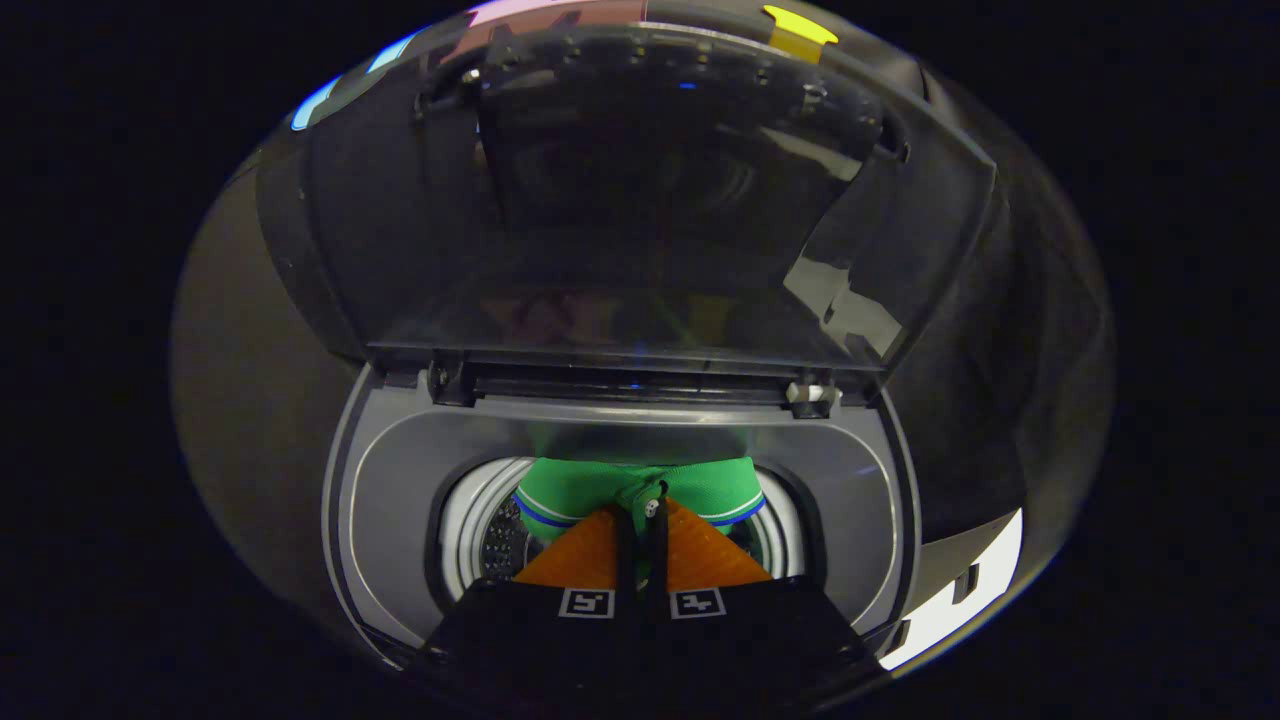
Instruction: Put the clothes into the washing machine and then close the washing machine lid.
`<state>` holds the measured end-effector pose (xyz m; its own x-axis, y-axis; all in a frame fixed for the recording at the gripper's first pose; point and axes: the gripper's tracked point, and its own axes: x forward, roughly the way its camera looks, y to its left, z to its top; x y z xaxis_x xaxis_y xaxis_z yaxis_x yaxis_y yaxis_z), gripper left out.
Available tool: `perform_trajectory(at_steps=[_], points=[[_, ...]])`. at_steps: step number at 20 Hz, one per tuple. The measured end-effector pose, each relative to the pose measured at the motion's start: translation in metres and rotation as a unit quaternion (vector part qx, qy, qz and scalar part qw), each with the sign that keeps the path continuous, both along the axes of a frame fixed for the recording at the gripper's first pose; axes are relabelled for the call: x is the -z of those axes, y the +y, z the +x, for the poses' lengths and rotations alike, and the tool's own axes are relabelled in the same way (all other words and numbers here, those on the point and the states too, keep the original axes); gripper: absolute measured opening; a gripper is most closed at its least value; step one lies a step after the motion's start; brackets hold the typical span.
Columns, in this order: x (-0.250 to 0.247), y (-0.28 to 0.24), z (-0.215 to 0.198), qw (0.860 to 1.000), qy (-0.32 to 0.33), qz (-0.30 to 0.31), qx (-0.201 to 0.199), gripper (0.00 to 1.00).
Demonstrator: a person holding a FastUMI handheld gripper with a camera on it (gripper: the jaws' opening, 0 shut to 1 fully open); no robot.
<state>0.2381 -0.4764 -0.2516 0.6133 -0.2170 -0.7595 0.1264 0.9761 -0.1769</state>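
A top-loading washing machine (400,500) stands below me with its dark see-through lid (640,200) raised upright behind the drum opening. A green garment with blue and white trim (580,490) hangs over the round drum mouth (470,530). My gripper (641,512) holds it from above, its two fingers pressed together with a fold of the green cloth pinched between the tips. The garment spreads to both sides just beyond the fingers, above the perforated steel drum.
The grey top deck (390,480) rings the drum opening. The lid's hinges (812,395) sit along the back edge of the deck. Dark booth walls stand on either side of the machine.
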Motion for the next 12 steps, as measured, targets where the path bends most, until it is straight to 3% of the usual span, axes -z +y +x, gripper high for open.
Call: perform_trajectory(at_steps=[12], points=[[0.049, -0.005, -0.001, 0.999, 0.051, 0.009, -0.015, 0.06]])
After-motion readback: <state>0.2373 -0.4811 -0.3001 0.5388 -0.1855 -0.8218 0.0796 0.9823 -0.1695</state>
